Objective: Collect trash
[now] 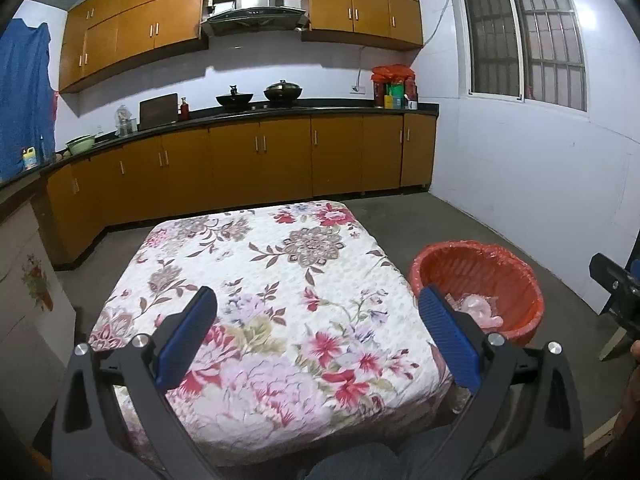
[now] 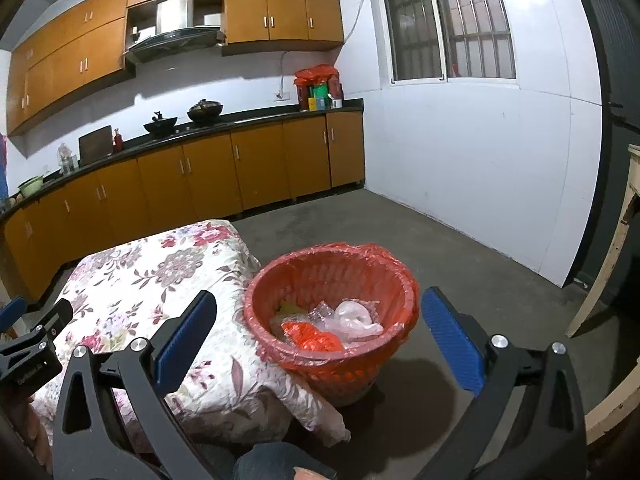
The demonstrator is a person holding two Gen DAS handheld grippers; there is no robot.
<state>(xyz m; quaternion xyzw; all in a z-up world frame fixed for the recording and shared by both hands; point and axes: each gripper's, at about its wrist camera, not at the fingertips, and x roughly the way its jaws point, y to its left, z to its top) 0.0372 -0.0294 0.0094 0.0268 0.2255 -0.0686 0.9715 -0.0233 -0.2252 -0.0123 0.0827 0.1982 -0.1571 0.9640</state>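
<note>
step: trash is judged as already dropped; no loose scrap is seen on the floral cloth point(image 1: 256, 280) covering the table, so the collecting looks done or near done.
bin: a red bin point(image 2: 332, 356) with a red liner stands on the floor, touching the right corner of the cloth-covered table.
trash: clear crumpled plastic point(image 2: 356, 318) and a red-orange scrap point(image 2: 316, 340) lie inside the bin, at the bottom. A bit of yellow-green shows at the bin's far-left inner wall; what it is cannot be told.
left gripper point(image 1: 318, 320): jaws spread wide apart, nothing between them. It is held over the near half of the table, the bin just off its right finger.
right gripper point(image 2: 318, 320): jaws spread wide apart, nothing clamped. The bin is framed between the fingers but lies beyond and below them, untouched.
trash vs grippers: relative to the bin, both grippers are on the near side and above; the right one is lined up with the bin mouth, the left one is to the bin's left.
next move: judged, a check of the table top and floor beside the bin for leftovers. If any is found, one gripper is to be lowered and closed on it, then carried over the bin mouth.
risk: the liner rim is loose and could be snagged by a finger.
</note>
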